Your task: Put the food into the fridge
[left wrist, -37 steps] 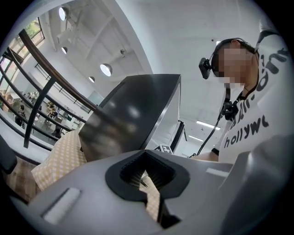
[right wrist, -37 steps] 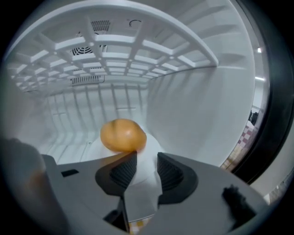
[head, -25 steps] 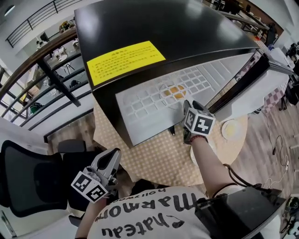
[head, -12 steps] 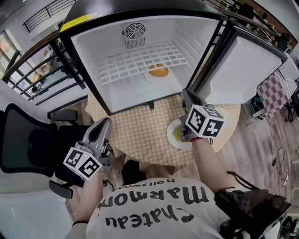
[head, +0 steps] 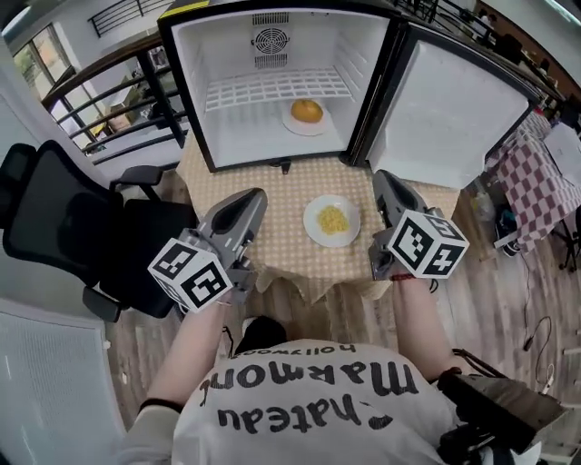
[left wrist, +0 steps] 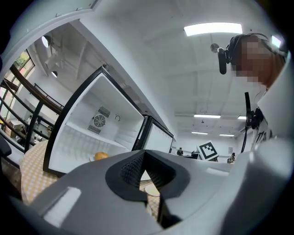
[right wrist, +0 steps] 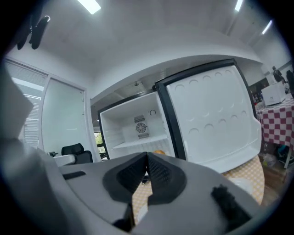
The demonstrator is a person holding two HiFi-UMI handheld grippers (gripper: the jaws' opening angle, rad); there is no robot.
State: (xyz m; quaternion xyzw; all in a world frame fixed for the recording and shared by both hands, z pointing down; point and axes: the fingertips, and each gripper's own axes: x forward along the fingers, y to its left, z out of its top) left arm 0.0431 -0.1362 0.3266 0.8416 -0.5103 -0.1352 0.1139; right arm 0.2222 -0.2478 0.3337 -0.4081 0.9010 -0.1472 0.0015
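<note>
The small fridge (head: 272, 27) stands open on the table's far side, its door (head: 454, 118) swung out to the right. On its floor rests a white plate with a round orange food (head: 307, 112), also seen as orange food (left wrist: 101, 156) and orange food (right wrist: 159, 151). A second white plate with yellow food (head: 331, 220) lies on the checked tablecloth (head: 272, 191) between my grippers. My left gripper (head: 254, 195) is shut and empty, left of that plate. Just right of the same plate, my right gripper (head: 383, 177) is shut on nothing.
A black office chair (head: 64, 227) stands at the left of the table. A red-checked cloth (head: 536, 163) hangs at the far right. A railing (head: 118, 100) runs behind the fridge on the left. Wooden floor (head: 508, 291) lies around the table.
My right gripper has drawn back from the fridge shelf beside the orange food to the table's near side. The left gripper has risen beside the plate. The view has pulled back from the fridge.
</note>
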